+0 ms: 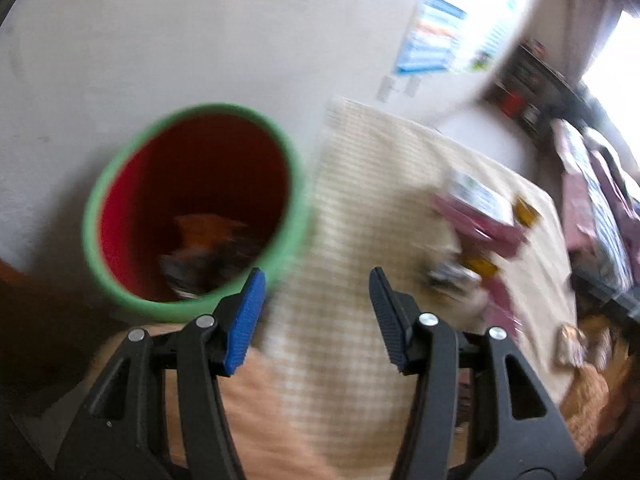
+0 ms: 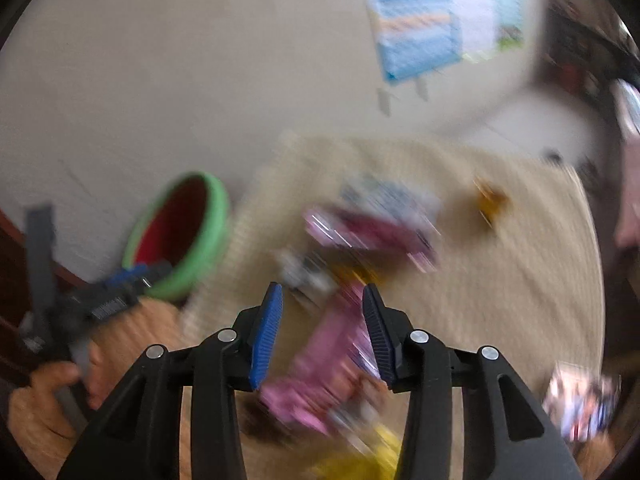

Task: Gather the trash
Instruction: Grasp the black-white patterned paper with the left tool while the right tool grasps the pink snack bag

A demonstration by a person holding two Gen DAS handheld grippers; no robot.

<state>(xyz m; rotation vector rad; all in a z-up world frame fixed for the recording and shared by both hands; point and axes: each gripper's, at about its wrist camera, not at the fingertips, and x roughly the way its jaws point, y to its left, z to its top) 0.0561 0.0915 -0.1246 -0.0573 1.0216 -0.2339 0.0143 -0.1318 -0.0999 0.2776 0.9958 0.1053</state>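
A red bin with a green rim [image 1: 192, 208] stands left of a checked cloth [image 1: 360, 208]; blurred wrappers lie inside it. My left gripper [image 1: 316, 280] is open and empty, just right of the bin's rim. The bin also shows in the right wrist view [image 2: 180, 236], with the left gripper [image 2: 120, 288] beside it. My right gripper [image 2: 322, 294] is open and empty above a pink wrapper [image 2: 320, 360]. More blurred trash lies on the cloth: pink packets [image 2: 368, 232], a yellow wrapper [image 2: 490, 200], a grey one [image 2: 304, 272].
A pale wall [image 1: 160, 40] with a blue poster [image 1: 432, 36] is behind. A dark shelf [image 1: 532, 88] stands at the far right. A colourful packet [image 2: 580, 404] lies at the cloth's right edge. Yellow trash [image 2: 372, 456] lies near the bottom.
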